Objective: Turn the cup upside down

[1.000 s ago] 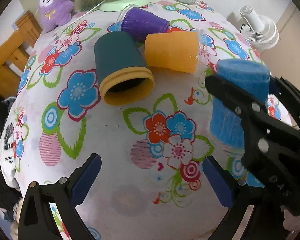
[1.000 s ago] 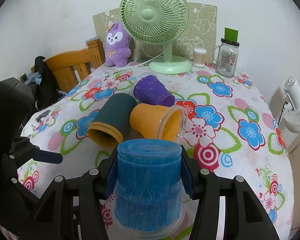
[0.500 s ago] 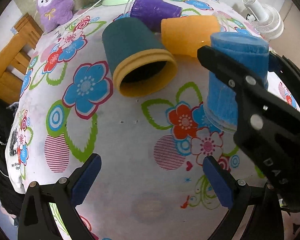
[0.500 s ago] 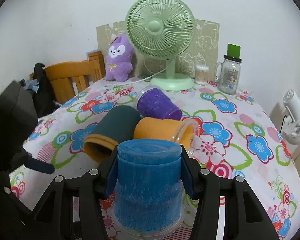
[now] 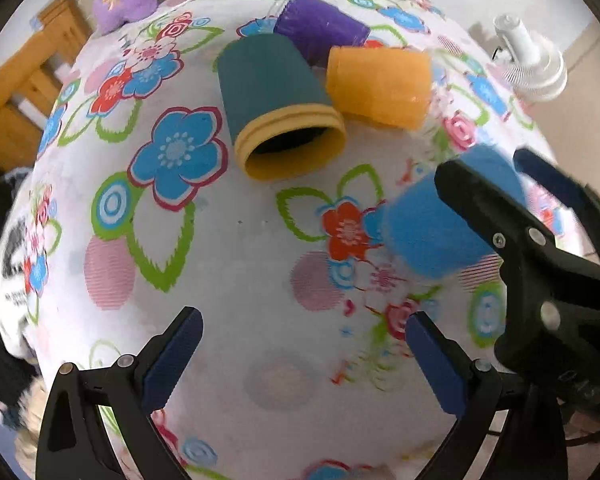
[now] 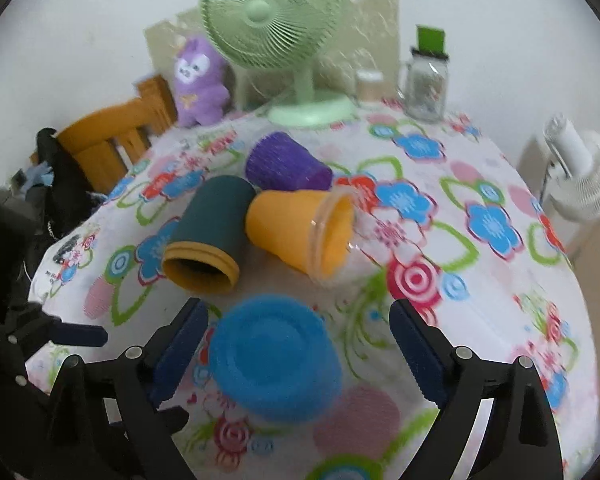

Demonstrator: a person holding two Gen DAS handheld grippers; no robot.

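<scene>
A blue cup (image 6: 276, 360) stands upside down on the flowered tablecloth, free between the spread jaws of my right gripper (image 6: 298, 352), which is open above it. It also shows in the left wrist view (image 5: 432, 232), partly behind the right gripper's black fingers (image 5: 496, 216). My left gripper (image 5: 304, 356) is open and empty over bare cloth near the front. A dark teal cup with a yellow rim (image 5: 276, 108), an orange cup (image 5: 376, 80) and a purple cup (image 5: 320, 28) lie on their sides farther back.
A green desk fan (image 6: 276, 36), a purple plush toy (image 6: 200, 80), a glass jar with a green lid (image 6: 426, 80) and a small container (image 6: 368, 84) stand at the table's back. A wooden chair (image 6: 112, 136) is at the left, a white fan (image 6: 584, 176) off the right edge.
My right gripper has opened and let go of the blue cup, which now stands on the table, and has risen above it. The left gripper has shifted slightly.
</scene>
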